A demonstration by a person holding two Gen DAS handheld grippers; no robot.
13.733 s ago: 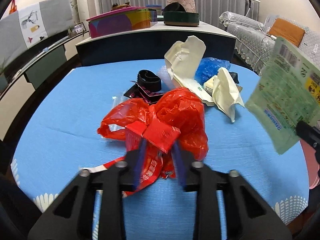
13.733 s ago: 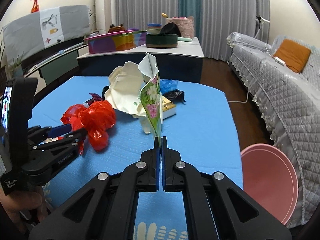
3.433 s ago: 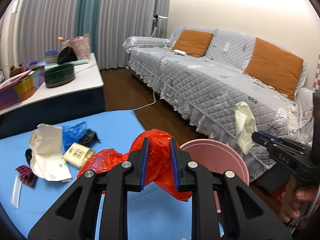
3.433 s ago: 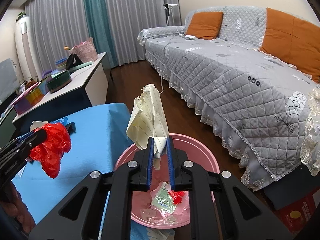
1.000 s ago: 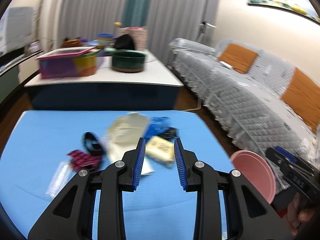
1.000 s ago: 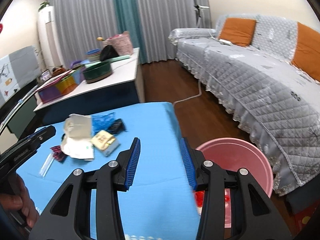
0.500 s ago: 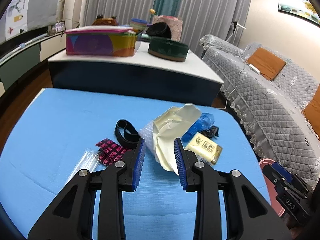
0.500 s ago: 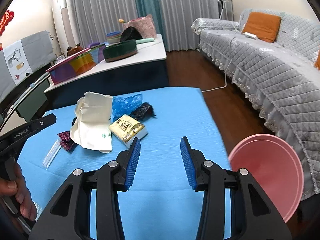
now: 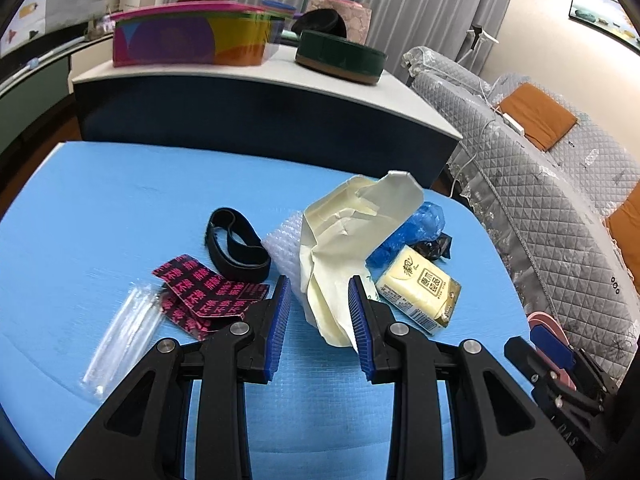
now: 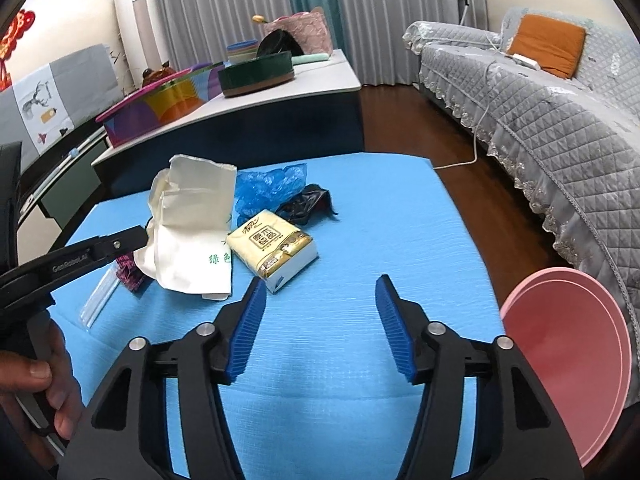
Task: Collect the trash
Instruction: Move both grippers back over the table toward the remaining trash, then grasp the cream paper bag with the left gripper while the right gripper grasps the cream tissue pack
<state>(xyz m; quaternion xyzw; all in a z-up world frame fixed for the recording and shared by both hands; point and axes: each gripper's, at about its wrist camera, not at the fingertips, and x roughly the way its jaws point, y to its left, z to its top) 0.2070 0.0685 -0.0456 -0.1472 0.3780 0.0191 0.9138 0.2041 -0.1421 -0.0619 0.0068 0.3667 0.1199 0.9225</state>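
- My left gripper (image 9: 318,304): jaws spread a bit, nothing pinched. The lower edge of the cream paper bag (image 9: 352,236) shows in the gap btw the blue pads, but the pads aren't pressing on it.
- My right gripper (image 10: 320,300): jaws wide apart, just been opening, nothing btw them, only bare blue tabletop (image 10: 360,240) under the gap.
- Trash sits in a loose cluster on the tabletop, ahead of both grippers.
- Cream paper bag: crumpled, green print on it, mid-cluster. It overlaps the bubble wrap (image 9: 282,240) on its left.
- Yellow tissue pack (image 10: 274,244): lies flat just right of the bag, near my right gripper's left pad but not touching.
- Blue plastic bag (image 10: 272,186): behind the tissue pack, against the paper bag.
- Small black wrapper (image 10: 308,204): beside the blue plastic, right end of the cluster.
- Black band (image 9: 236,246): loop lying left of the bubble wrap.
- Black/pink printed wrapper (image 9: 204,296): flat, just left of my left gripper's left pad.
- Clear plastic sleeve (image 9: 124,332): far left of the cluster, flat.
- Pink bin (image 10: 568,360): off the tabletop's right edge, below it, next to the grey quilted sofa (image 10: 560,92).
- My left hand (image 10: 44,388) on the left gripper's handle shows at the left edge of the right wrist view.
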